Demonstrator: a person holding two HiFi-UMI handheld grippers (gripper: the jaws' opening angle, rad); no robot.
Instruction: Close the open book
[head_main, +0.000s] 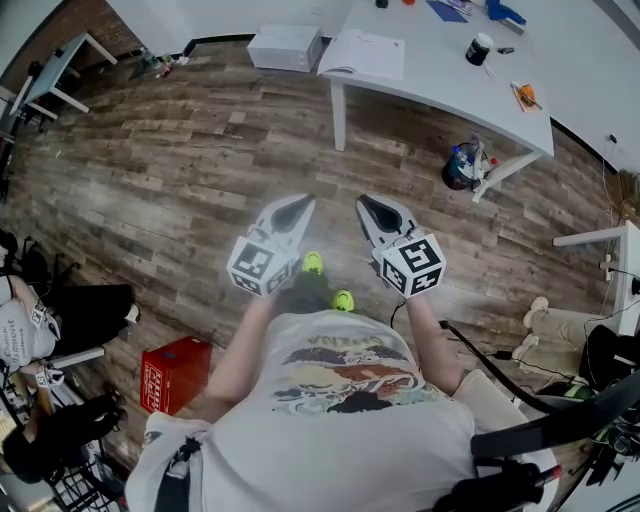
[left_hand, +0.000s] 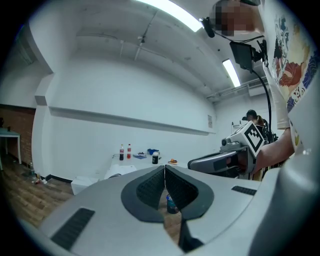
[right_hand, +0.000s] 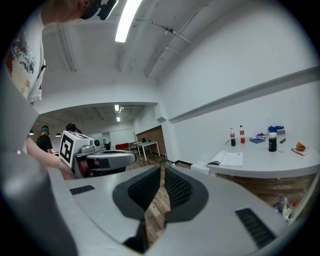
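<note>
The open book (head_main: 365, 55) lies with white pages up at the near left end of the white table (head_main: 440, 85), far ahead of both grippers. Over the wood floor I hold my left gripper (head_main: 298, 206) and right gripper (head_main: 370, 206) side by side, both pointing toward the table and well short of it. Each is shut with nothing between its pads. In the left gripper view the book (left_hand: 119, 170) shows just left of the shut left gripper (left_hand: 164, 169). The book (right_hand: 227, 159) lies to the right of the shut right gripper (right_hand: 162, 170) in the right gripper view.
A white box (head_main: 285, 45) sits on the floor left of the table. A bin of bottles (head_main: 465, 165) stands under it. A black cup (head_main: 480, 48) and two bottles (right_hand: 236, 135) are on the tabletop. A red crate (head_main: 175, 372) is behind me to my left.
</note>
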